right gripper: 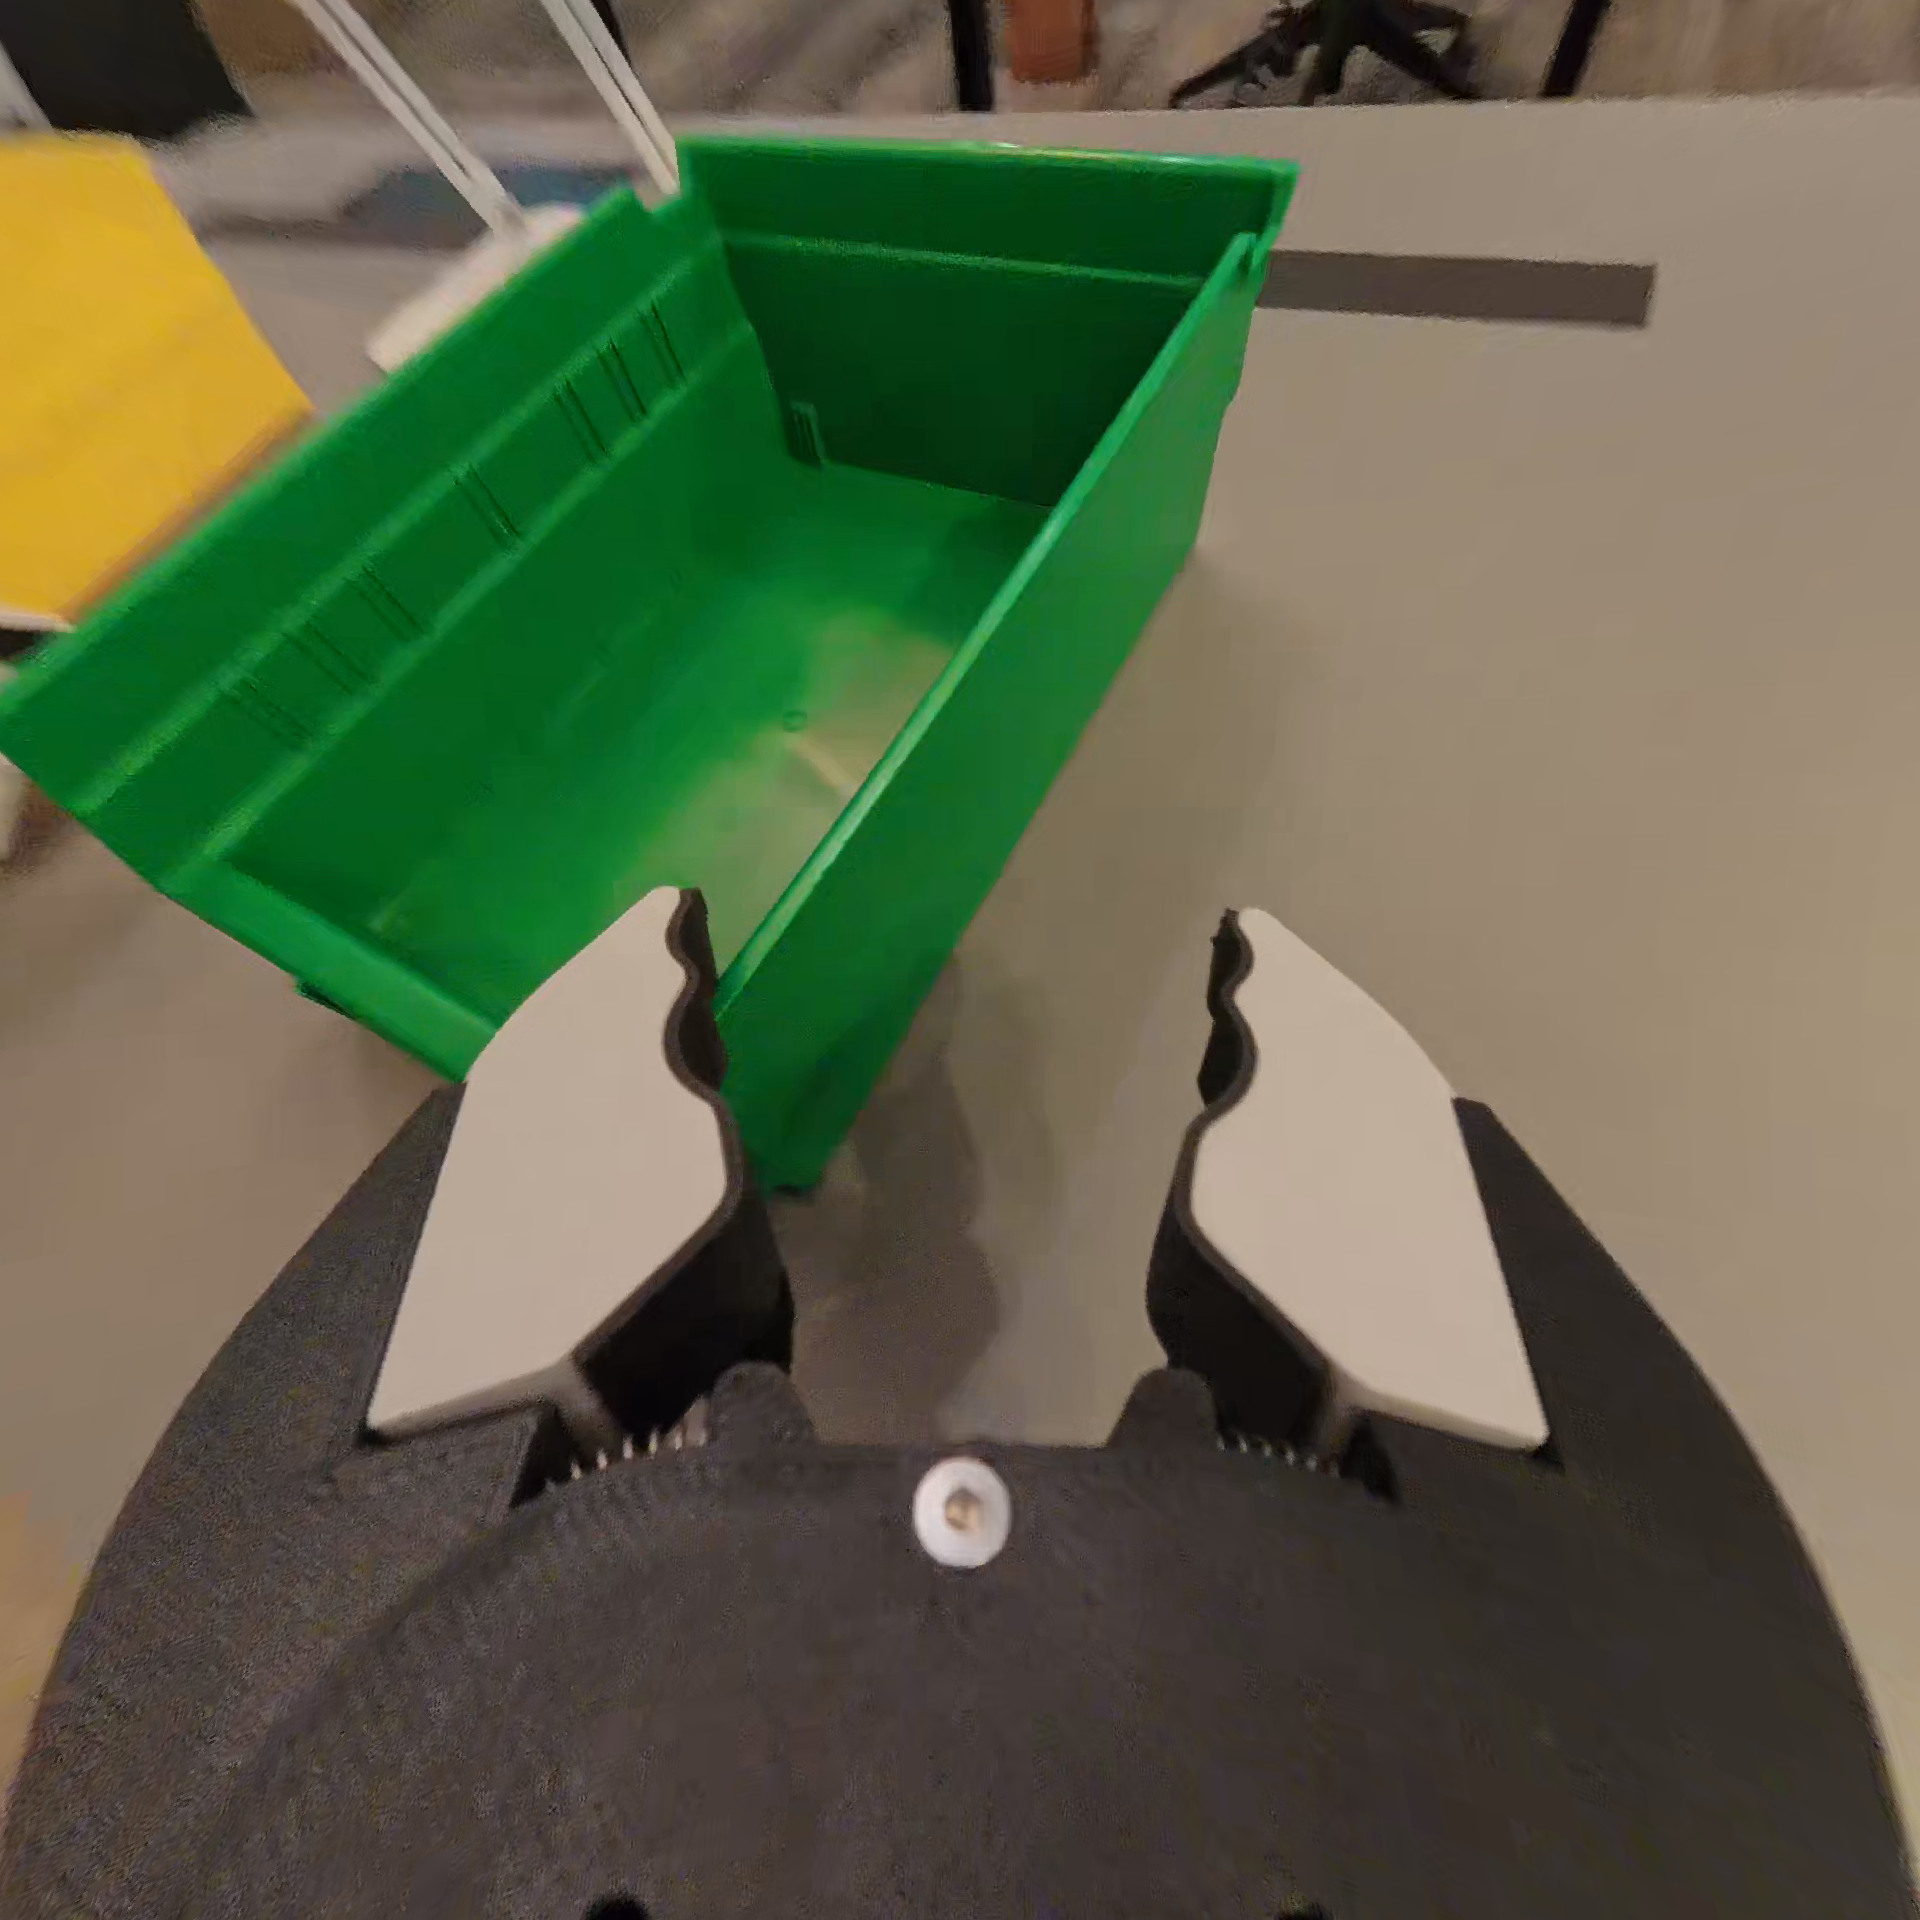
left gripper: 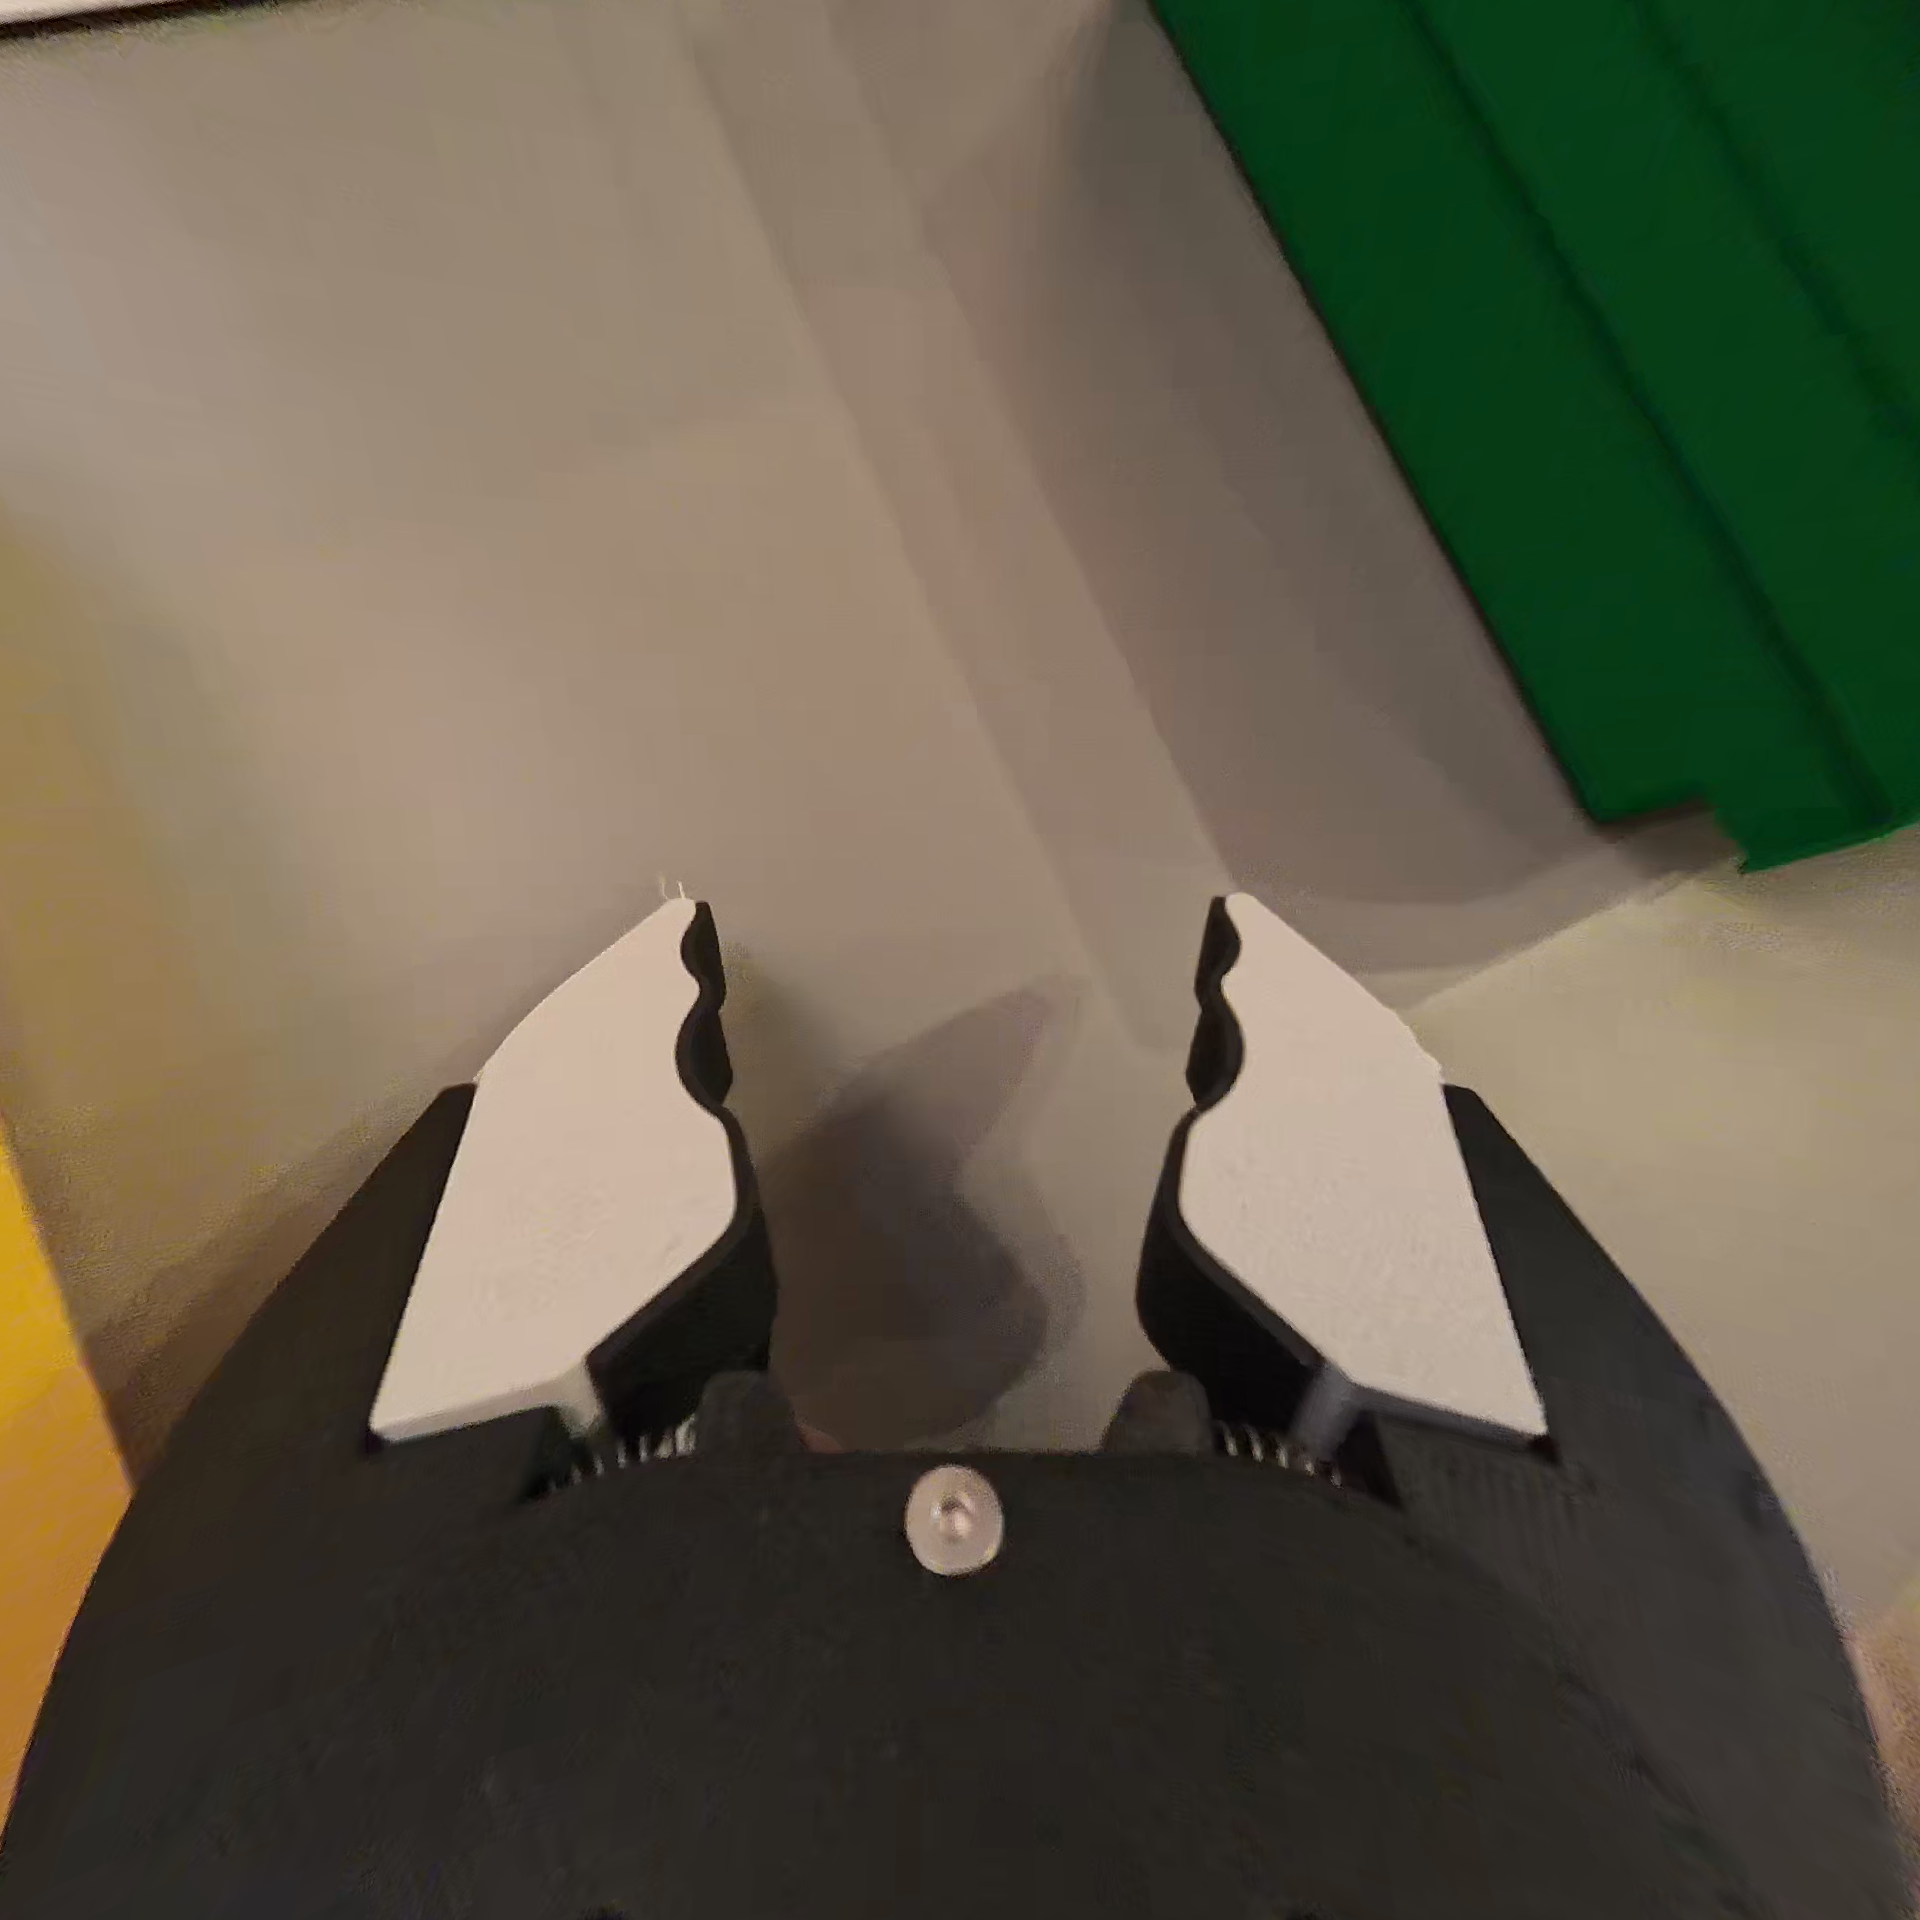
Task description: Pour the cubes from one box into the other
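Green rectangular plastic box (right gripper: 665, 582) sits on grey surface (right gripper: 1507, 727), inside bare, no cubes visible. Yellow box (right gripper: 114, 364) just beyond its left wall; contents hidden. Right tool (right gripper: 961, 925) released, straddling green box's near corner wall. Left tool (left gripper: 956, 914) released, over bare surface. Judgement: either green box already emptied, or pour not begun; can't tell.

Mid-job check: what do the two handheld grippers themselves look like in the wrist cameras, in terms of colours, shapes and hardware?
Both look alike. The left gripper and right gripper each have a rounded black, grainy-textured body with a silver screw at the centre front. Each carries two pale grey-white fingers that taper to a point, lined with wavy black inner pads. Small metal springs show at the finger bases. No cables, sleeves or hands are visible.
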A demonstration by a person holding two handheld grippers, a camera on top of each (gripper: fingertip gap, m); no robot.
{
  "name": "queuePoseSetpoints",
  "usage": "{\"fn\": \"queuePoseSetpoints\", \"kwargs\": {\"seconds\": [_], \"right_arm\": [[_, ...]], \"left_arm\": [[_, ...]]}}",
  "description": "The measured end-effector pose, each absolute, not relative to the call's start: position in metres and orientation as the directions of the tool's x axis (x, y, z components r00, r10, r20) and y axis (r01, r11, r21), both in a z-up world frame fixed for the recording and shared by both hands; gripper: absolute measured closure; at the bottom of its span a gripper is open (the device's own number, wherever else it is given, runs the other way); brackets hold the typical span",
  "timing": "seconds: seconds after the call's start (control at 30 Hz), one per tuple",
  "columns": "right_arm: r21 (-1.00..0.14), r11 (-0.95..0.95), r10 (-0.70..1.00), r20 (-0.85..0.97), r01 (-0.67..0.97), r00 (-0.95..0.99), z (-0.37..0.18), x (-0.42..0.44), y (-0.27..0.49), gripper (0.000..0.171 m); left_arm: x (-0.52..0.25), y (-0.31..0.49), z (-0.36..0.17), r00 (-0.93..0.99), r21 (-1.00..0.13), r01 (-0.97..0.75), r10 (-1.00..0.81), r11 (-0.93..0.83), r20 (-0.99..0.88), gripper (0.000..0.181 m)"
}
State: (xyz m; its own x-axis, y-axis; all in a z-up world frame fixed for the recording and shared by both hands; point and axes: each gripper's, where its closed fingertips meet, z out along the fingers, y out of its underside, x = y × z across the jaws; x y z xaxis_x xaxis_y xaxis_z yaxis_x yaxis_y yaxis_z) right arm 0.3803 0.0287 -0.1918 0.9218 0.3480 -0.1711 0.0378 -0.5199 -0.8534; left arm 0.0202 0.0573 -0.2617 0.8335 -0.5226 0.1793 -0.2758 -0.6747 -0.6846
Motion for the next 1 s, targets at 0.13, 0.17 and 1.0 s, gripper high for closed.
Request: {"fn": "queuePoseSetpoints", "kwargs": {"seconds": [0.13, 0.17, 1.0], "right_arm": [[-0.865, -0.497, 0.352, -0.134, 0.064, 0.926, -0.19, 0.4, 0.024, 0.098], [-0.878, -0.476, 0.352, -0.147, 0.041, 0.924, -0.186, 0.405, 0.023, 0.096], [-0.676, -0.683, 0.325, 0.057, 0.276, 0.944, -0.278, 0.454, 0.03, 0.05]], "left_arm": [[0.029, 0.053, -0.273, 0.827, -0.671, -0.355, -0.553, -0.651, 0.099, 0.092], [0.028, 0.054, -0.273, 0.83, -0.673, -0.357, -0.551, -0.648, 0.09, 0.092], [0.049, 0.071, -0.277, 0.82, -0.677, -0.42, -0.572, -0.604, 0.002, 0.105]]}}
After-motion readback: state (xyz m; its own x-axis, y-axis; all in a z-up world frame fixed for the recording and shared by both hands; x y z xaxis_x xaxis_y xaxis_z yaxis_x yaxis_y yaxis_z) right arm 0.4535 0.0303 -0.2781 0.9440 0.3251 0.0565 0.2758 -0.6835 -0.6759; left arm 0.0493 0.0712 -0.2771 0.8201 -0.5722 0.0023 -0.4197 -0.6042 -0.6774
